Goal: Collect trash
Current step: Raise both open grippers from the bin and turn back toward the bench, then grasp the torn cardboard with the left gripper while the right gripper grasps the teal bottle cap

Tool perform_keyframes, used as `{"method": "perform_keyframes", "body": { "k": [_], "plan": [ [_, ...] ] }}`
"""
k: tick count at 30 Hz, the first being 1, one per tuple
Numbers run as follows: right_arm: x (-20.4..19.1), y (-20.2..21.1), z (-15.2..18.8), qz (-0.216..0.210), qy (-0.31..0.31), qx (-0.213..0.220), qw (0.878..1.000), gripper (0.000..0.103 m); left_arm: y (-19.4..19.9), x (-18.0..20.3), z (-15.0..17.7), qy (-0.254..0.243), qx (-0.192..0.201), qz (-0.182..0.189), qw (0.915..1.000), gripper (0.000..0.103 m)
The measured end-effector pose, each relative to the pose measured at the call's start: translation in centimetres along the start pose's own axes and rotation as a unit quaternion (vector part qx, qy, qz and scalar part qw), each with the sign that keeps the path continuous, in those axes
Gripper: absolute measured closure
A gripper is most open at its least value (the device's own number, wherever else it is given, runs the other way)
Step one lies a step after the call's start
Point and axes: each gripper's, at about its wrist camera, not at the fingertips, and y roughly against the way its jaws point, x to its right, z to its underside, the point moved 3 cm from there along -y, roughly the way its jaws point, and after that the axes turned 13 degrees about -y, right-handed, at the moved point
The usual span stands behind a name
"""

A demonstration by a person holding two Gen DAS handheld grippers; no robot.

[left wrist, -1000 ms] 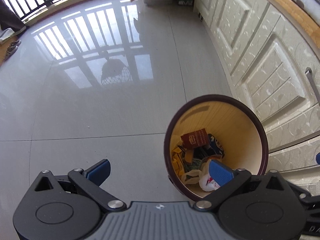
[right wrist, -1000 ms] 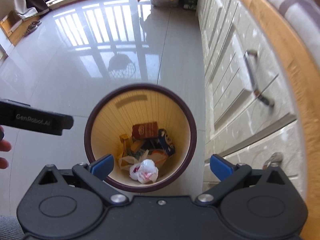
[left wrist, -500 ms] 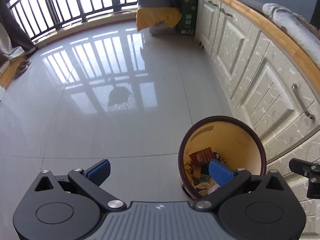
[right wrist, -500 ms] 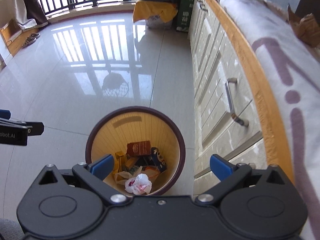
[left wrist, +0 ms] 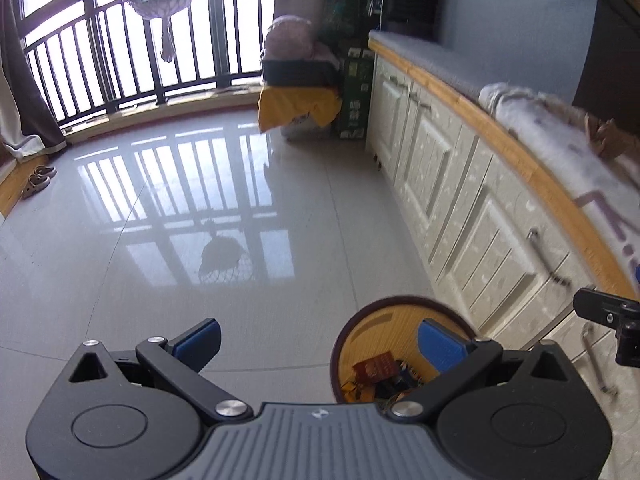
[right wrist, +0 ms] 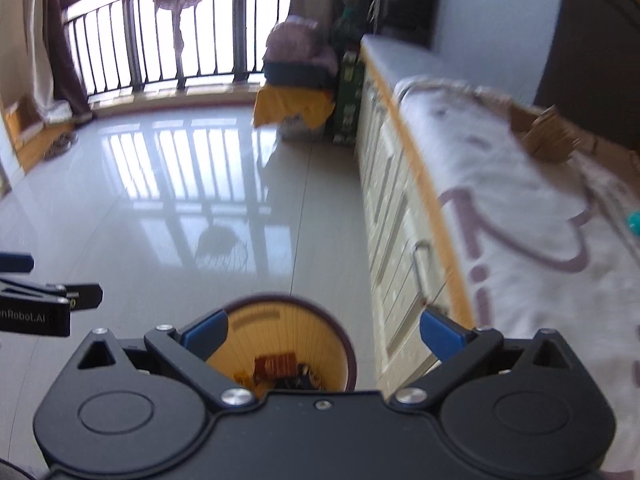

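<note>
A round waste bin [left wrist: 384, 312] with a dark rim and a yellow ribbed inside stands on the tiled floor beside the white cabinets; it shows low in both views, bin [right wrist: 296, 320]. Inside lie a red packet [left wrist: 374, 368] and other wrappers. My left gripper [left wrist: 320, 340] is open and holds nothing, high above the floor with its right finger over the bin. The right gripper [right wrist: 324, 330] is open and holds nothing, above the bin's right side. A crumpled brown paper [right wrist: 550, 140] lies on the cloth-covered countertop [right wrist: 520, 216], also in the left wrist view as paper [left wrist: 608, 140].
White cabinets [left wrist: 460, 200] with metal handles run along the right. A stack with a yellow cloth [left wrist: 298, 106] and a green box [left wrist: 354, 100] stands at the far end. Shoes [left wrist: 38, 180] lie by the balcony railing [left wrist: 120, 48]. A small teal object [right wrist: 634, 222] rests on the countertop.
Both grippers have risen and tilted up from the bin. The bin has slid low in both views, and the room, railing and countertop have come into sight.
</note>
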Motion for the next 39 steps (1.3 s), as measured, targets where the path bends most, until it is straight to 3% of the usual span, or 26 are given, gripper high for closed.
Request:
{"method": "perform_keyframes", "body": {
  "k": [11,20,32,39],
  "plan": [
    [4.5,6.1,-4.2,0.037,-0.049,0.146,0.987,0.0,4.9,4.2,-4.4,0.005,0.14,0.023,0.9898,0.0],
    [9.8,9.7,-6.6,0.086,-0.063,0.259,0.96,0.0,6.4,9.4,-6.5,-0.002,0.221,0.05,0.974,0.0],
    [19.9,8.5,-11.0,0.201,-0.123,0.316,0.919,0.0,4.7,18.6,-13.3,-0.024,0.29,0.098,0.9517,0.0],
    [24.4,5.2,-12.0,0.193,-0.153,0.306,0.92,0.0,0.6,24.4,-17.2,-0.07,0.295,0.124,0.9448,0.0]
  ]
}}
